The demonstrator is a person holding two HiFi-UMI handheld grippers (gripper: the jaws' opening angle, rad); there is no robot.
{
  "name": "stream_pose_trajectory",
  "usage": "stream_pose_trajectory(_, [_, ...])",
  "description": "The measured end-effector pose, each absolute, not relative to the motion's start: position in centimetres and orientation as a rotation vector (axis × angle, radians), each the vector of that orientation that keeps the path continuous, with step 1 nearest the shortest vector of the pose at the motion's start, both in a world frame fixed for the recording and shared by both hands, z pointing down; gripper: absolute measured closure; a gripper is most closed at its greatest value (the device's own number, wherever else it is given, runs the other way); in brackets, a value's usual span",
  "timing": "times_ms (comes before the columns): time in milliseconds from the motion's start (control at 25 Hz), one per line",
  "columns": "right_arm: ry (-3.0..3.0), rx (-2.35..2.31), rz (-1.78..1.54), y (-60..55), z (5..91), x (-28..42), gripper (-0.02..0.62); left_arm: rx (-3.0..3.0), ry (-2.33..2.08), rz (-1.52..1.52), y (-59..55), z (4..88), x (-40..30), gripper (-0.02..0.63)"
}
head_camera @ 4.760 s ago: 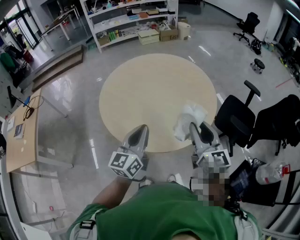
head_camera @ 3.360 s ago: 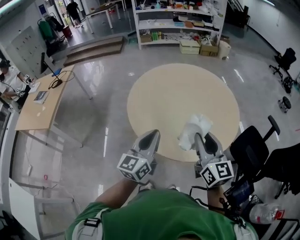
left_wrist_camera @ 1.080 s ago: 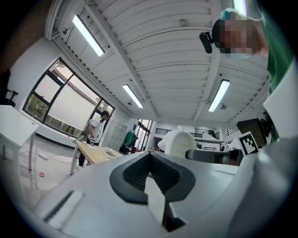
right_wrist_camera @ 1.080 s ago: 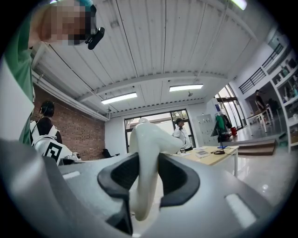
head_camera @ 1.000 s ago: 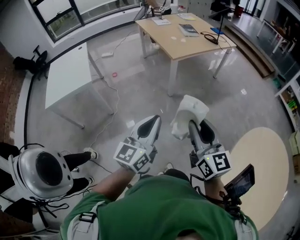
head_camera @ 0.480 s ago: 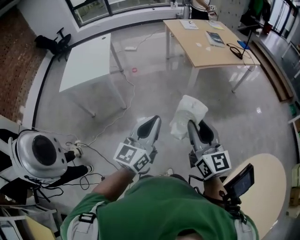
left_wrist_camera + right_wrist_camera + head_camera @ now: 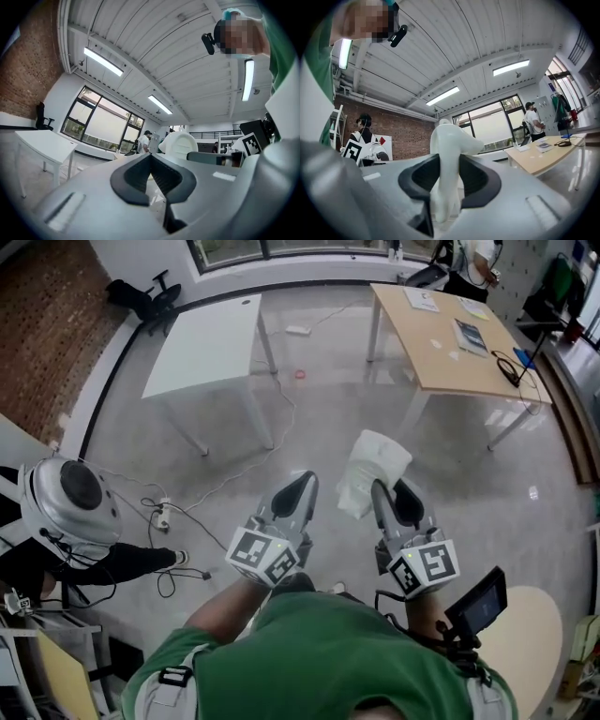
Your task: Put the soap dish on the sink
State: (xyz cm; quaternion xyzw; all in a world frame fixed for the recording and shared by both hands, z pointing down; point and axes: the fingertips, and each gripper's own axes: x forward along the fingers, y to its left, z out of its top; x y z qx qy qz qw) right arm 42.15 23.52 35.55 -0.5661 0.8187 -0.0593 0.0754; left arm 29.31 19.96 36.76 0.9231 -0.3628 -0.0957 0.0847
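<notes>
Soap dish (image 7: pixel 373 467) between the right tongs (image 7: pixel 388 495)

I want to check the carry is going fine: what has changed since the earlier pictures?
The person has turned away from the round table, toward a white table and a wooden desk. Unchanged: right gripper clamped on the soap dish, left gripper shut and empty.

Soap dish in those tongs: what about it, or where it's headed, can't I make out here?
- Sink: in no view.
- Soap dish: in the head view its near end is hidden behind the right tongs; the right gripper view shows it edge-on.
- Papers on the wooden table: head view, too small to read.
</notes>
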Motion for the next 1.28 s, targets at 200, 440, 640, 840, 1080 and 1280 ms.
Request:
stream_pose_trajectory(200, [2.494, -1.655, -0.184, 20.7, 35.5, 40.2, 0.469, 2.727, -1.138, -0.295, 17.6, 36.7, 27.2, 0.6])
stream_pose_trajectory(440, [2.507, -1.645, -0.181, 17.1, 35.6, 37.3, 0.469, 2.719, -1.171, -0.307, 14.5, 36.4, 24.2, 0.6])
stream_pose_trajectory(640, [2.521, -1.641, -0.176, 13.8, 35.4, 34.5, 0.469, 2.715, -1.185, -0.329, 11.6, 36.2, 21.4, 0.6])
stream_pose_trajectory(840, [2.554, -1.622, -0.167, 10.4, 35.0, 31.0, 0.469, 2.684, -1.204, -0.34, 8.9, 36.4, 18.0, 0.6])
stream_pose_trajectory(1080, [2.588, -1.593, -0.154, 6.7, 34.8, 25.8, 0.469, 2.659, -1.248, -0.36, 5.8, 36.7, 12.5, 0.6])
stream_pose_trajectory(1280, [2.593, -1.585, -0.161, 4.6, 35.0, 22.7, 0.469, 2.647, -1.278, -0.357, 3.9, 36.8, 8.9, 0.6])
